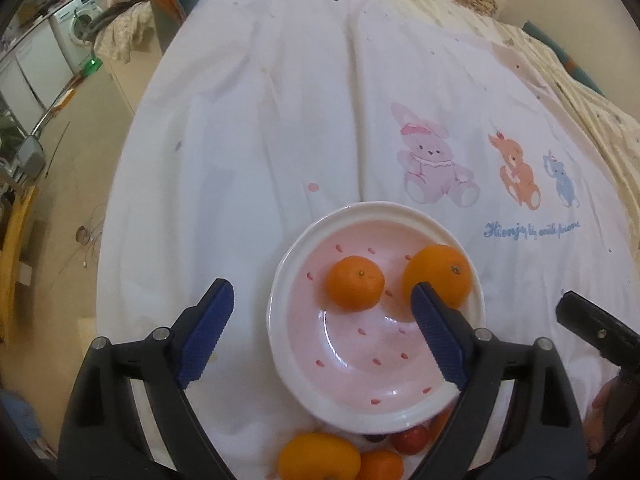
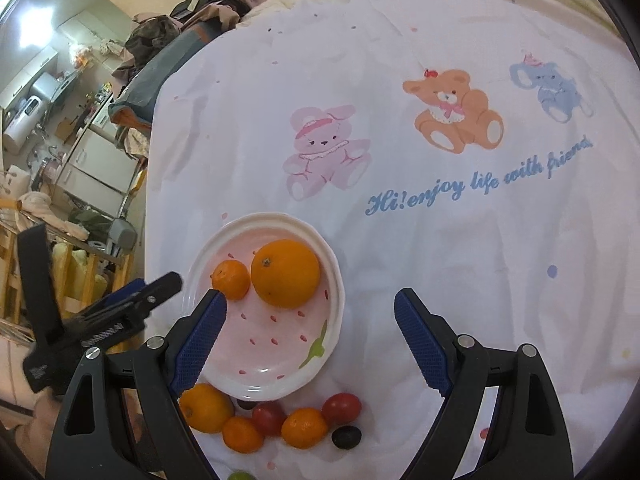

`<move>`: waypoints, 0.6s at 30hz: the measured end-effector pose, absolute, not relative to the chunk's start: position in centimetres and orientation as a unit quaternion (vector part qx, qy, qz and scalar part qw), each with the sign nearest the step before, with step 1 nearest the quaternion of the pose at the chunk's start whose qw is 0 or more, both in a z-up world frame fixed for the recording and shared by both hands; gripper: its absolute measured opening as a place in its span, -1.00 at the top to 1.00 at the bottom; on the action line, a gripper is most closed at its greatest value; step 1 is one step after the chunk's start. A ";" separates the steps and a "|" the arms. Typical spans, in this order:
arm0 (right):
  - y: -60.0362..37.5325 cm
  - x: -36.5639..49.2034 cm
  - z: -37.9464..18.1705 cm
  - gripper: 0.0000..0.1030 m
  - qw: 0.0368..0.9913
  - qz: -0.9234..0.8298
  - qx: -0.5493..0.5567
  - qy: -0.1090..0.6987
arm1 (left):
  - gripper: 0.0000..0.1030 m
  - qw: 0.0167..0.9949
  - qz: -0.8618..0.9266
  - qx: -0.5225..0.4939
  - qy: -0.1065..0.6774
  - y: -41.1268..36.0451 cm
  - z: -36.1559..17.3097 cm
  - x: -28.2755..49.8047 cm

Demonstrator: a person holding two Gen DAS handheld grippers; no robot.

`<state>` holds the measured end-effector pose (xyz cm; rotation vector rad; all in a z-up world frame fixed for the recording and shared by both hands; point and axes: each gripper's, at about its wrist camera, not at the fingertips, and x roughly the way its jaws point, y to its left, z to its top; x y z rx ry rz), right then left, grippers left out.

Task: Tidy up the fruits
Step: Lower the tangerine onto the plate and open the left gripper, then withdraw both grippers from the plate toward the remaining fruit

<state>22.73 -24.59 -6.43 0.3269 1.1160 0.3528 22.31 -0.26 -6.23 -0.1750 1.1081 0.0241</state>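
Observation:
A pink plate with a white rim (image 1: 280, 280) (image 2: 336, 280) lies on a white printed sheet and holds a large orange (image 1: 444, 270) (image 2: 286, 274) and a small mandarin (image 1: 354, 284) (image 2: 232, 280). My left gripper (image 1: 322, 296) is open and empty above the plate. My right gripper (image 2: 310, 304) is open and empty, above the plate's right edge. In front of the plate lie loose fruits: an orange (image 2: 206, 408) (image 1: 318, 458), two small mandarins (image 2: 242, 434) (image 2: 304, 428), two red tomatoes (image 2: 269, 416) (image 2: 341, 407) and a dark grape (image 2: 346, 437).
The sheet (image 1: 304, 120) (image 2: 440, 260) covers a bed, with cartoon animals printed to the right. The bed's left edge drops to the floor, with furniture and clutter beyond (image 2: 80, 152). A green fruit (image 2: 242, 476) peeks in at the bottom edge of the right wrist view.

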 end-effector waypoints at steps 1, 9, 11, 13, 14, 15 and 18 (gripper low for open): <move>-24.4 22.3 -6.2 -0.72 0.825 0.164 0.146 0.520 | -0.71 0.848 0.008 -0.085 0.523 -0.2 -6.0 22.0; -23.7 19.1 -4.2 -0.72 0.848 0.156 0.102 0.496 | -0.71 0.867 -0.004 -0.059 0.495 0.5 -3.4 18.8; -23.9 18.0 -3.8 -0.72 0.856 0.147 0.090 0.487 | -0.71 0.868 0.000 -0.063 0.493 0.9 -3.0 17.9; -24.3 17.0 -3.5 -0.72 0.864 0.139 0.078 0.478 | -0.71 0.869 -0.005 -0.070 0.490 1.2 -2.6 16.9; -24.6 16.5 -3.5 -0.72 0.865 0.136 0.073 0.477 | -0.71 0.870 -0.006 -0.071 0.488 1.2 -2.4 16.3; -24.8 16.2 -3.5 -0.72 0.866 0.133 0.073 0.477 | -0.71 0.871 -0.007 -0.072 0.485 1.3 -2.2 15.8; -25.6 15.3 -3.9 -0.72 0.861 0.122 0.083 0.487 | -0.71 0.872 -0.006 -0.073 0.483 1.3 -1.9 14.6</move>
